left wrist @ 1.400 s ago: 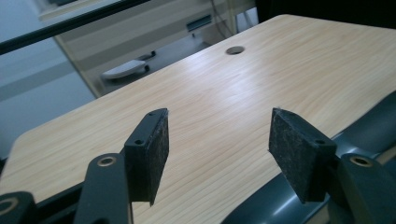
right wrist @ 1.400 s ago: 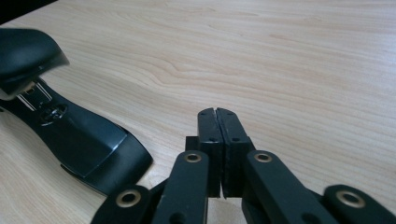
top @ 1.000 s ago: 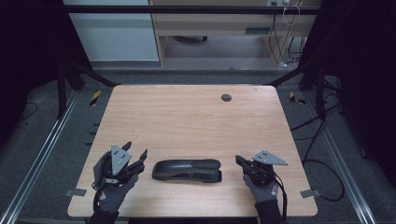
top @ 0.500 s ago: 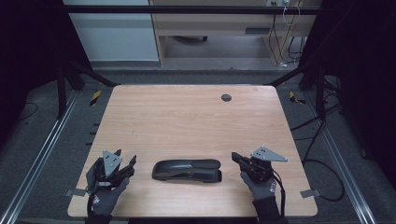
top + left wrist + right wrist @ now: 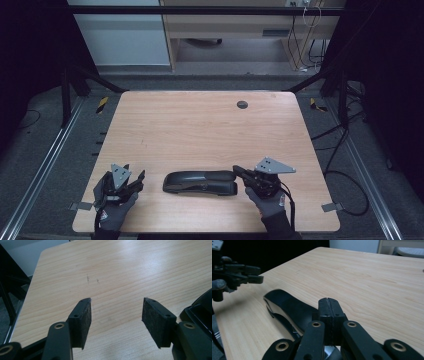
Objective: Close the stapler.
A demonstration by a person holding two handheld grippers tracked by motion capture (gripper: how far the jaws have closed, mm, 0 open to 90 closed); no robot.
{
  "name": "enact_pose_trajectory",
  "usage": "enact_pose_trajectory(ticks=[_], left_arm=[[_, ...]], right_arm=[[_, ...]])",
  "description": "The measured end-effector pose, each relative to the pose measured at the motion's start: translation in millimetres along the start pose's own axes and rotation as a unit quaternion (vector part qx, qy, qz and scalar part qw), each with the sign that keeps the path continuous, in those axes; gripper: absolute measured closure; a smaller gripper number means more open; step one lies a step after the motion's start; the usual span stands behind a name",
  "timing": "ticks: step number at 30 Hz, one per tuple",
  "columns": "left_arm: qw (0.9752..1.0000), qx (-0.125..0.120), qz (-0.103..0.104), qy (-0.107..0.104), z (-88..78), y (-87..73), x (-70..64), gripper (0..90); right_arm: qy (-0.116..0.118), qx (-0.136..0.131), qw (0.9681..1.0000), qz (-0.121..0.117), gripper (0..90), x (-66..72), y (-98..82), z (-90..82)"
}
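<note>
Low near the front edge of the wooden bench (image 5: 200,125), lying flat: black stapler (image 5: 201,182), long side across the high view; just beside its right end, right gripper (image 5: 241,173), jaws pressed fully together on nothing; well apart off its left end, left gripper (image 5: 136,179), jaws just closing slightly yet parted wide over bare wood, nothing between them.
</note>
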State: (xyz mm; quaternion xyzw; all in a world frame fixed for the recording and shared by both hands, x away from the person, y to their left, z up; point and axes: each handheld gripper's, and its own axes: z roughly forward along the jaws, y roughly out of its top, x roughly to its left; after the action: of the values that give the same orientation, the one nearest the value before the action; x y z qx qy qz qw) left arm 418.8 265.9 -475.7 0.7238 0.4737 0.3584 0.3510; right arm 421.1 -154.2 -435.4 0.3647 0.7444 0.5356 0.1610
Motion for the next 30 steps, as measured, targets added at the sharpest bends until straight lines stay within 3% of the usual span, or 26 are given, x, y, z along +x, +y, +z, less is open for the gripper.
enact_pose_trajectory(ticks=[7,30], left_arm=[[1.0000,0.003,0.001,0.002,0.5,-1.7,0.8,40.2],[1.0000,0.002,-0.001,0.003,-1.0,-1.2,1.3,40.5]], right_arm=[[0.009,0.008,0.9999,0.000,90.0,5.4,-3.6,5.8],[-0.006,0.014,0.9999,0.006,90.0,3.8,-16.7,7.8]])
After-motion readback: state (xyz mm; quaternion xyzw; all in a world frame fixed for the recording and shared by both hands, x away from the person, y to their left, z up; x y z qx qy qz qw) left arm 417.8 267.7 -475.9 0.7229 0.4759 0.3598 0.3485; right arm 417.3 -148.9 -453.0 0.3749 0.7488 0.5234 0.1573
